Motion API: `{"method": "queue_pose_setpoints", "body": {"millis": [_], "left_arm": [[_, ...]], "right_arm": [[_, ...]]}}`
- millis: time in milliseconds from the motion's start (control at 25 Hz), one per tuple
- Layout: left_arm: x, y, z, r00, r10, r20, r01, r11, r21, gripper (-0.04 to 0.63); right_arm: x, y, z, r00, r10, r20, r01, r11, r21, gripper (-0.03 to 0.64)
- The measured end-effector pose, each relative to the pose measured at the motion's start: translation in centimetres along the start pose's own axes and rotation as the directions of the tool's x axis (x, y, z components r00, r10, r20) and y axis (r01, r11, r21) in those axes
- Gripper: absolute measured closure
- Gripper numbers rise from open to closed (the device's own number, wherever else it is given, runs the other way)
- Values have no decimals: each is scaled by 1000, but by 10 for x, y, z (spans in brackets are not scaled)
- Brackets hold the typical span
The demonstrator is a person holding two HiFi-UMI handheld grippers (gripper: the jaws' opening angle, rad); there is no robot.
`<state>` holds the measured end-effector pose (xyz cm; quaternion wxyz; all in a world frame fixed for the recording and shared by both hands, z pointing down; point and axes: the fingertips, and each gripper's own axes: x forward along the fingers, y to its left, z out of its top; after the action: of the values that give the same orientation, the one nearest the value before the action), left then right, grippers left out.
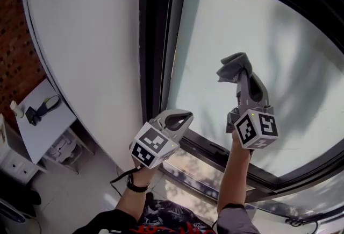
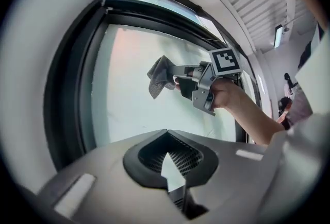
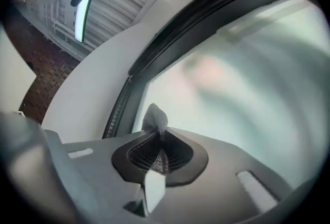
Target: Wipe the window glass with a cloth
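Furthest left in the head view, a brick wall (image 1: 13, 39) stands behind a small white table (image 1: 37, 139) with a dark looped object (image 1: 42, 108) on it. Next comes a white wall panel (image 1: 91, 39), then the dark window frame (image 1: 156, 39).

Low beside the frame, the left gripper (image 1: 180, 120) points toward the pane. Its jaws are pressed together with nothing between them, as the left gripper view confirms (image 2: 166, 134).

Further right, the frosted window glass (image 1: 242, 18) fills the view. In front of it, the right gripper (image 1: 240, 70) is raised higher than the left one. Its jaws are clamped on a bunched grey cloth (image 1: 231, 66), which sticks out past the tips (image 3: 154, 119). The cloth sits over the left part of the pane, near the frame. Whether it touches the glass cannot be told.
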<state>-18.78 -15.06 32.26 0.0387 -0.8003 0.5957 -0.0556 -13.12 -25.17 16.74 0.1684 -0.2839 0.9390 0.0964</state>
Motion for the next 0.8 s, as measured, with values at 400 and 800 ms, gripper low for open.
{"method": "queue_pose_setpoints", "body": {"millis": [400,800], "left_arm": [[-53,90,-34,999,32,-24,-34,997,-65,611],[2,61,-41,988,-153,7,153,982,-113,612]], "right_arm": [[105,103,-68,992,79,-96,-75,996,37,598],[65,47,-64,991,-40,-124,33,997,-64,598]]}}
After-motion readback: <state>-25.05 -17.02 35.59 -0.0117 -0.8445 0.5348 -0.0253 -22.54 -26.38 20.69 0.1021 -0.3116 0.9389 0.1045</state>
